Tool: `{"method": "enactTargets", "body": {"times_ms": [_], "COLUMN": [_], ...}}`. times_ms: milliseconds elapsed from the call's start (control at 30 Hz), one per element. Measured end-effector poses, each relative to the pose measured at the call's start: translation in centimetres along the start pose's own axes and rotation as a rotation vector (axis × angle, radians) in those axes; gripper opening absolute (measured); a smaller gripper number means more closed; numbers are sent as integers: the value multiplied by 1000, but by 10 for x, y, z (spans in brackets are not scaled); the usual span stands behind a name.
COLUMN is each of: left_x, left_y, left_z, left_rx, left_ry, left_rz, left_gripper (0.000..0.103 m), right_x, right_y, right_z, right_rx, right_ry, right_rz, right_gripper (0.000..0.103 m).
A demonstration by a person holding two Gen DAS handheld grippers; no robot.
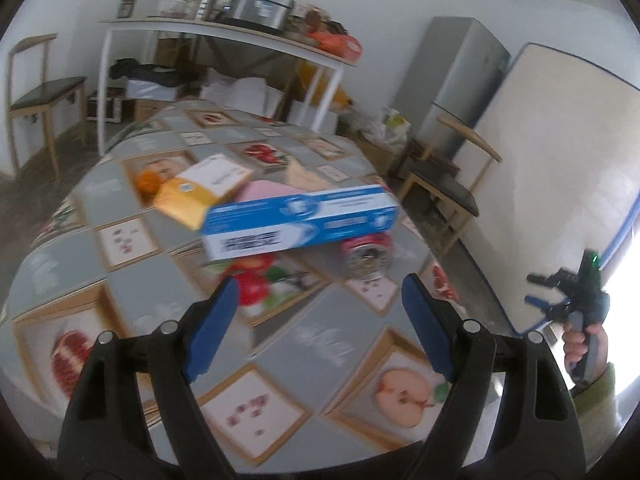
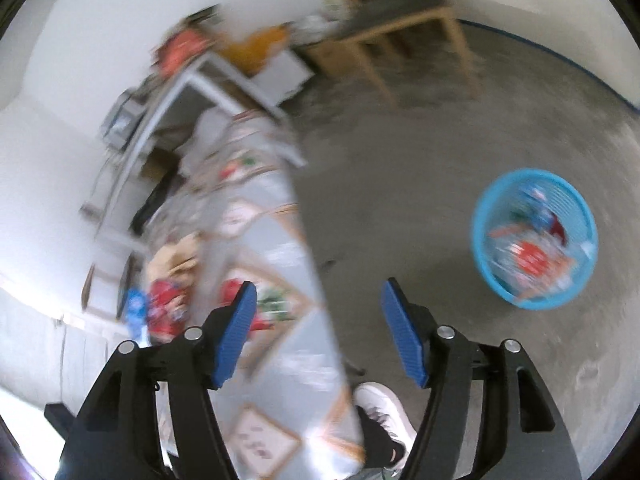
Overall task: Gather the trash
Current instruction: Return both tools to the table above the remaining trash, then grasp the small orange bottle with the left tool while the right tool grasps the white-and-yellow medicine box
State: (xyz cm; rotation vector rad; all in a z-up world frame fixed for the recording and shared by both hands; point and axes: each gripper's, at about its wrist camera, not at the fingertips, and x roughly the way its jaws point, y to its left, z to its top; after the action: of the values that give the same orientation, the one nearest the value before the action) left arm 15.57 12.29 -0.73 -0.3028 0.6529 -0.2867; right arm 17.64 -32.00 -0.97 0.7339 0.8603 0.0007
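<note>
On the fruit-print tablecloth (image 1: 132, 276) lies a pile of trash: a long blue-and-white box (image 1: 300, 222), a yellow-and-white box (image 1: 204, 188), a pink item (image 1: 262, 190) under them, an orange lump (image 1: 146, 180) and a red can (image 1: 366, 254) on its side. My left gripper (image 1: 318, 300) is open just short of the blue box, nothing between its pads. My right gripper (image 2: 316, 304) is open and empty, above the table edge (image 2: 316, 272) and the floor. It also shows off the table's right side as the right gripper (image 1: 556, 300), held in a hand. A blue basket (image 2: 534, 238) with several wrappers stands on the floor.
A white shelf table (image 1: 224, 36) with kitchenware stands behind. Wooden chairs (image 1: 444, 184) flank the table, a fridge (image 1: 452, 80) and a leaning mattress (image 1: 560, 168) are at right. A white shoe (image 2: 382, 408) is on the grey floor (image 2: 400, 160) by the table edge.
</note>
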Motion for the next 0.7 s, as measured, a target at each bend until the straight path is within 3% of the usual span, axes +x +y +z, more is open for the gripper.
{"method": "enactTargets", "body": {"times_ms": [233, 433, 533, 700], "left_x": [-22, -13, 8, 61], "left_y": [44, 72, 102, 154], "left_z": [-3, 33, 60, 94], "left_rx": [-51, -38, -95, -230], "left_ry": [-32, -31, 6, 123], "left_rz": [32, 40, 75, 83], "left_gripper": [79, 84, 83, 65], "right_x": [27, 46, 53, 68], "right_y": [99, 156, 177, 215], "right_z": [-3, -9, -11, -12], "right_rx": [-196, -309, -338, -393], "right_ry": [100, 172, 196, 243], "right_rz": [107, 142, 157, 189], "right_gripper": [71, 72, 72, 72]}}
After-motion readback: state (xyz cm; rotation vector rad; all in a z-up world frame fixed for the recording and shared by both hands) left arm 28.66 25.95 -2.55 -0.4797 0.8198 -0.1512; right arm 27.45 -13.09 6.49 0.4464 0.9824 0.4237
